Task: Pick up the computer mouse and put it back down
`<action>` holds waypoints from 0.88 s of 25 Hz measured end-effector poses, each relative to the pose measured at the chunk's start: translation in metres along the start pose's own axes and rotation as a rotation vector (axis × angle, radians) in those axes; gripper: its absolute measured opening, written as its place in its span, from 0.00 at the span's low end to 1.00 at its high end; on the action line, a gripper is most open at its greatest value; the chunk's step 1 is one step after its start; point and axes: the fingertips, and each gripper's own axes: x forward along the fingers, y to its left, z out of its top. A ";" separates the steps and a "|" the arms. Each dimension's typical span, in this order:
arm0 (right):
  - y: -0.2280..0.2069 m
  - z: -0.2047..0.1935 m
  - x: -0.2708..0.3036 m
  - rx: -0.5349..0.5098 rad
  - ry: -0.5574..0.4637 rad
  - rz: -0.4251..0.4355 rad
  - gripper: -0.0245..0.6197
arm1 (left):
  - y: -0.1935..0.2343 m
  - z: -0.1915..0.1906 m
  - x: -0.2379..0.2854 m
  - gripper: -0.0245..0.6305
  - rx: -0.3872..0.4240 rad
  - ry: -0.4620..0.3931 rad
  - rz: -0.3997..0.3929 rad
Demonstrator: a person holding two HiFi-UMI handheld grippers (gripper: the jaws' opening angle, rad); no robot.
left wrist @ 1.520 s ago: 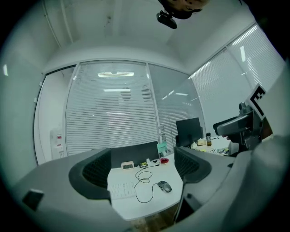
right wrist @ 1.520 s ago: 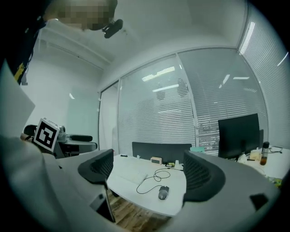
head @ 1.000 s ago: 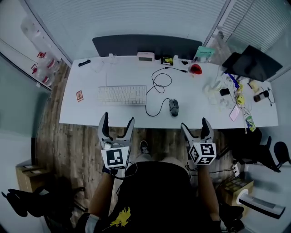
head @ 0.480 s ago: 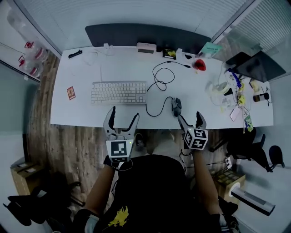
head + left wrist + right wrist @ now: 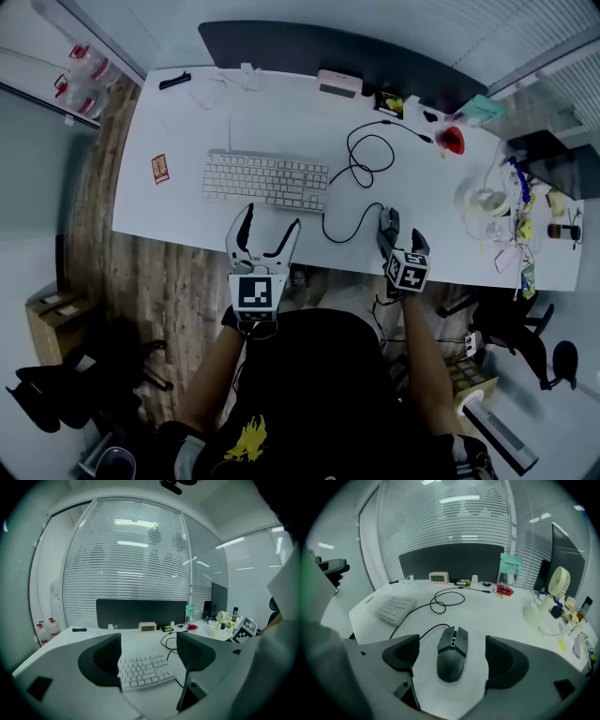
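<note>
1. We find the computer mouse (image 5: 452, 658) at lower centre on the white desk (image 5: 497, 616), untouched between the right gripper's (image 5: 401, 246) spread jaws.
2. The left gripper (image 5: 269, 225), holding nothing, has its jaws closing just before the keyboard (image 5: 266, 180).
3. We cannot read the print on the teal card (image 5: 511, 566) at upper right.

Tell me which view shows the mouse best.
Right gripper view: the mouse sits large and centred between the open jaws, untouched, with its cable running off behind. The head view shows it only small, from above. The left gripper view doesn't show it.
</note>
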 end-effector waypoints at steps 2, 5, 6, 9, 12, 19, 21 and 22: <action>0.001 -0.011 0.016 -0.009 0.051 0.004 0.73 | -0.001 -0.008 0.005 0.59 -0.002 0.062 -0.001; 0.000 -0.029 0.038 -0.024 0.125 -0.007 0.72 | -0.007 -0.020 0.015 0.58 -0.005 0.113 -0.004; -0.001 -0.033 0.043 -0.032 0.142 -0.016 0.69 | -0.009 -0.021 0.019 0.57 -0.004 0.120 -0.008; -0.004 -0.037 0.049 -0.064 0.166 -0.043 0.51 | -0.015 -0.017 0.029 0.56 0.014 0.117 -0.028; -0.004 -0.028 0.042 -0.063 0.134 -0.049 0.49 | -0.021 -0.014 0.033 0.55 0.020 0.121 -0.047; -0.003 0.049 -0.009 0.005 -0.079 -0.044 0.48 | -0.034 0.025 0.033 0.47 0.100 0.044 -0.107; -0.003 0.085 -0.033 -0.011 -0.161 -0.031 0.47 | -0.036 0.040 0.034 0.45 0.096 -0.018 -0.117; -0.001 0.105 -0.046 -0.035 -0.203 -0.021 0.47 | -0.037 0.048 0.035 0.43 0.089 -0.062 -0.121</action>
